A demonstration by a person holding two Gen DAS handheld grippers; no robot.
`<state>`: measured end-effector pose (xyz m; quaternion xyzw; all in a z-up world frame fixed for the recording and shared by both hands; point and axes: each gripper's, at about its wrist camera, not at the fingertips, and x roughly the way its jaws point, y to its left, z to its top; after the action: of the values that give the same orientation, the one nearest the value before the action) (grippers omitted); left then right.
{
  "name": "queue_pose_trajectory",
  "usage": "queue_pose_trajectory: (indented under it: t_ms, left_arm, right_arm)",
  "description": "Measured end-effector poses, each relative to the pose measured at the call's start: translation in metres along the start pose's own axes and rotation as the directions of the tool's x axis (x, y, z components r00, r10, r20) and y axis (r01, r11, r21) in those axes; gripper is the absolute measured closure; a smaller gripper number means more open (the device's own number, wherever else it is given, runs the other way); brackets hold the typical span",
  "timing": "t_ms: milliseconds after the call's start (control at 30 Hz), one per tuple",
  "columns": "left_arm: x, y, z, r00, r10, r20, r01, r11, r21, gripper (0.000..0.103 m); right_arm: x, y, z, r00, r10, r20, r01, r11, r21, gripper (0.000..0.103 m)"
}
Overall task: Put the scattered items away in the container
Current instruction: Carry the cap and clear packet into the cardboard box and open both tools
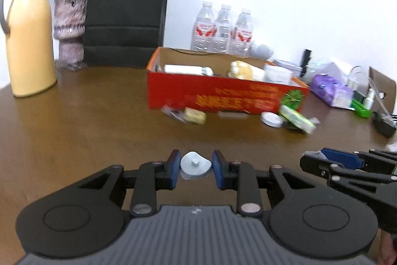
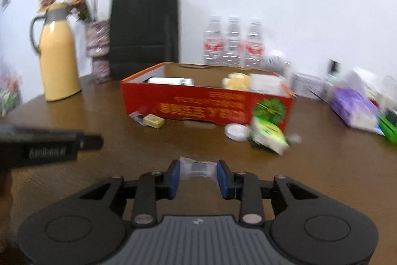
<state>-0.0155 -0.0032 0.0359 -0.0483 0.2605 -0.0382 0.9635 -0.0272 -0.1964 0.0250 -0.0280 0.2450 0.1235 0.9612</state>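
Through my left wrist camera, my left gripper sits low over the brown desk, its jaws spread with a pale grey, rounded plastic piece lying between the blue pads; whether the pads touch it I cannot tell. Farther ahead stands the red cardboard box, already holding a white tube, a yellowish soft item and a white package. Just in front of the box lie a small yellow-green packet, a round white lid and a green-and-white packet. My right gripper enters from the right edge. A yellow thermos jug, a black paper bag and three water bottles stand behind. Through my right wrist camera, which is blurred, my right gripper has its jaws spread around a clear plastic sachet with a dark item inside, resting on the desk; contact with the pads is unclear. The red box sits beyond it.
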Motion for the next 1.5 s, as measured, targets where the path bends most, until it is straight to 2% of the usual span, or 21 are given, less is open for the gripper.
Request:
queue_pose_trajectory:
  t_ms: [267, 433, 567, 667, 800, 867, 900, 967, 1000, 1033, 1067, 1133, 1167, 1200, 1267, 1300, 1333, 1400, 1467, 1500]
  left_arm:
    - [-0.026, -0.026, -0.014, 1.0, -0.019, 0.003, 0.019, 0.998, 0.057, 0.075]
    - [-0.034, -0.031, -0.021, 1.0, -0.028, -0.003, 0.029, 0.998, 0.05, 0.075]
    - [-0.035, -0.029, -0.01, 0.999, -0.04, 0.013, 0.039, 0.998, 0.054, 0.075]
    - [-0.023, -0.016, 0.042, 0.991, -0.129, 0.045, 0.126, 0.989, 0.076, 0.075]
    - [0.017, 0.008, 0.129, 0.988, -0.144, 0.046, 0.14, 0.987, 0.083, 0.075]
    - [0.048, 0.017, 0.168, 0.985, -0.17, -0.023, 0.171, 0.983, 0.067, 0.075]
    - [0.068, 0.021, 0.185, 0.981, -0.18, -0.075, 0.184, 0.982, 0.044, 0.074]
    - [0.115, 0.024, 0.207, 0.962, -0.159, -0.222, 0.17, 0.985, 0.029, 0.074]
    - [0.138, 0.027, 0.212, 0.949, -0.141, -0.281, 0.149, 0.989, 0.007, 0.074]
    - [0.159, 0.026, 0.213, 0.931, -0.121, -0.345, 0.13, 0.992, 0.001, 0.074]
    - [0.179, 0.026, 0.212, 0.914, -0.099, -0.393, 0.106, 0.994, -0.005, 0.074]
    - [0.21, 0.025, 0.207, 0.885, -0.044, -0.464, 0.056, 0.998, 0.011, 0.074]
    - [0.22, 0.025, 0.204, 0.875, -0.031, -0.483, 0.041, 0.999, 0.01, 0.074]
    - [0.227, 0.027, 0.203, 0.866, -0.02, -0.5, 0.031, 0.999, 0.015, 0.074]
    - [0.239, 0.027, 0.202, 0.843, -0.007, -0.537, 0.018, 1.0, 0.015, 0.072]
    - [0.246, 0.027, 0.203, 0.826, -0.007, -0.563, 0.017, 1.0, 0.014, 0.057]
    - [0.251, 0.027, 0.204, 0.816, 0.0, -0.578, 0.005, 1.0, 0.008, 0.034]
    - [0.249, 0.026, 0.209, 0.825, 0.014, -0.565, -0.023, 1.0, -0.008, 0.02]
    - [0.246, 0.025, 0.214, 0.829, 0.022, -0.559, -0.031, 0.999, -0.006, 0.016]
    - [0.243, 0.025, 0.217, 0.829, 0.022, -0.559, -0.033, 0.999, -0.01, 0.009]
  right_arm:
    - [-0.034, -0.009, -0.012, 0.999, -0.022, 0.035, 0.02, 0.997, 0.07, 0.073]
    - [-0.046, -0.009, -0.015, 0.999, -0.019, 0.044, 0.016, 0.997, 0.074, 0.073]
    - [-0.046, -0.011, -0.007, 0.998, -0.021, 0.062, 0.016, 0.997, 0.074, 0.073]
    - [-0.036, -0.018, 0.02, 0.997, -0.03, 0.073, 0.025, 0.998, 0.063, 0.073]
    - [-0.008, -0.038, 0.084, 0.995, -0.016, 0.095, 0.009, 0.997, 0.079, 0.073]
    - [0.012, -0.047, 0.124, 0.995, -0.018, 0.102, 0.012, 0.998, 0.066, 0.073]
    - [0.028, -0.05, 0.144, 0.997, -0.016, 0.075, 0.012, 0.999, 0.048, 0.073]
    - [0.074, -0.053, 0.183, 0.997, 0.036, -0.067, -0.034, 0.999, 0.029, 0.073]
    - [0.099, -0.055, 0.198, 0.986, 0.073, -0.15, -0.067, 0.997, 0.047, 0.073]
    - [0.127, -0.059, 0.209, 0.964, 0.107, -0.242, -0.093, 0.993, 0.07, 0.073]
    - [0.154, -0.062, 0.217, 0.937, 0.133, -0.322, -0.108, 0.99, 0.096, 0.073]
    - [0.202, -0.066, 0.22, 0.869, 0.174, -0.462, -0.109, 0.98, 0.166, 0.073]
    - [0.221, -0.065, 0.218, 0.839, 0.182, -0.513, -0.099, 0.978, 0.184, 0.073]
    - [0.235, -0.063, 0.215, 0.818, 0.177, -0.547, -0.088, 0.979, 0.185, 0.073]
    - [0.255, -0.058, 0.21, 0.787, 0.162, -0.596, -0.077, 0.983, 0.166, 0.069]
    - [0.262, -0.056, 0.209, 0.77, 0.165, -0.617, -0.078, 0.983, 0.165, 0.066]
    - [0.268, -0.055, 0.207, 0.753, 0.166, -0.636, -0.074, 0.983, 0.168, 0.059]
    - [0.27, -0.056, 0.208, 0.739, 0.151, -0.656, -0.058, 0.985, 0.162, 0.048]
    - [0.267, -0.059, 0.213, 0.741, 0.134, -0.658, -0.041, 0.987, 0.155, 0.041]
    - [0.264, -0.063, 0.215, 0.741, 0.134, -0.658, -0.035, 0.986, 0.162, 0.038]
